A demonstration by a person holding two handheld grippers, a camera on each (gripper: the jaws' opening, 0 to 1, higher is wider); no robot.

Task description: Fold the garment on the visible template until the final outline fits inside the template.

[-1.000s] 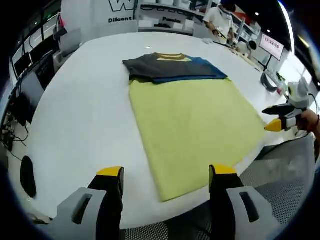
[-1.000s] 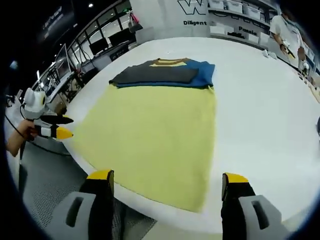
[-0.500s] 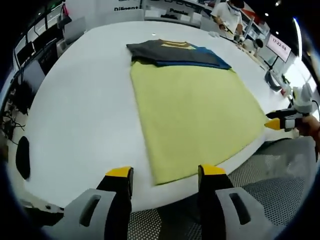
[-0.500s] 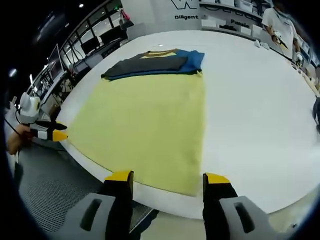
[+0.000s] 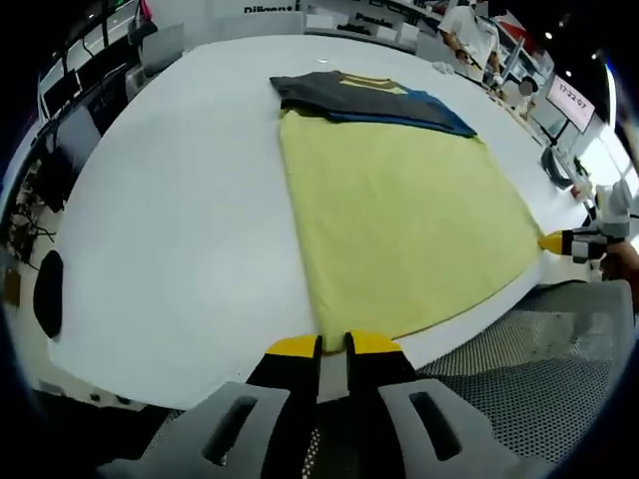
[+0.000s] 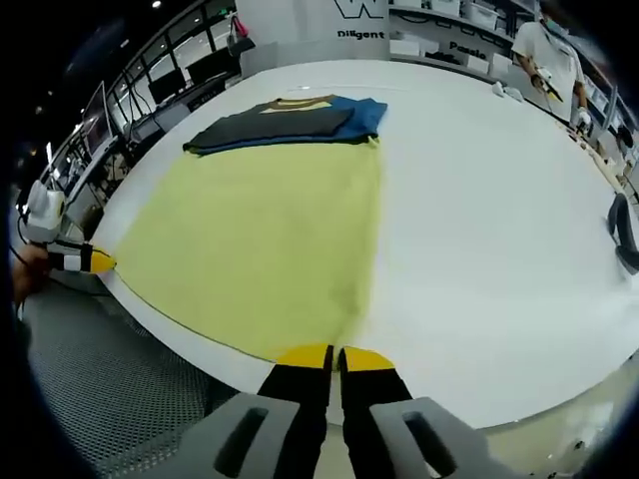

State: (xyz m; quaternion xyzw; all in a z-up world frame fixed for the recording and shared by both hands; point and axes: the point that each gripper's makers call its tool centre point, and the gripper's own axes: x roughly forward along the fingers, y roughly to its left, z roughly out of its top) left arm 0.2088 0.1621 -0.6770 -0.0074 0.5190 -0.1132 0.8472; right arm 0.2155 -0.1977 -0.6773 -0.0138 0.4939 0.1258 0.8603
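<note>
While each gripper sits at a near corner of the yellow cloth (image 5: 399, 220), the jaws of both are pressed together. In the left gripper view, the left gripper (image 5: 333, 345) has its yellow tips meeting right at the cloth's near left corner, at the table (image 5: 170, 230) edge; it looks to be pinching that corner, though the fabric between the tips is too small to confirm. In the right gripper view, the right gripper (image 6: 333, 356) is closed the same way at the near right corner, where the hem puckers slightly toward the tips, so a pinch seems likely there too.

Beyond the 2 grippers the cloth lies flat and smooth on the white table, its near hem running along the table's curved rim. At its far end lies a folded dark shirt (image 5: 369, 98) with blue and mustard parts, its near edge overlapping or touching the cloth; which one, I cannot tell. Further back are shelves and a person (image 6: 544, 50).

Judging by how it drapes, the cloth is light, thin and limp; it will sag and slide easily on the slick tabletop. Holding it at both near corners and keeping the hem taut between them should carry an even fold away toward the far end.
</note>
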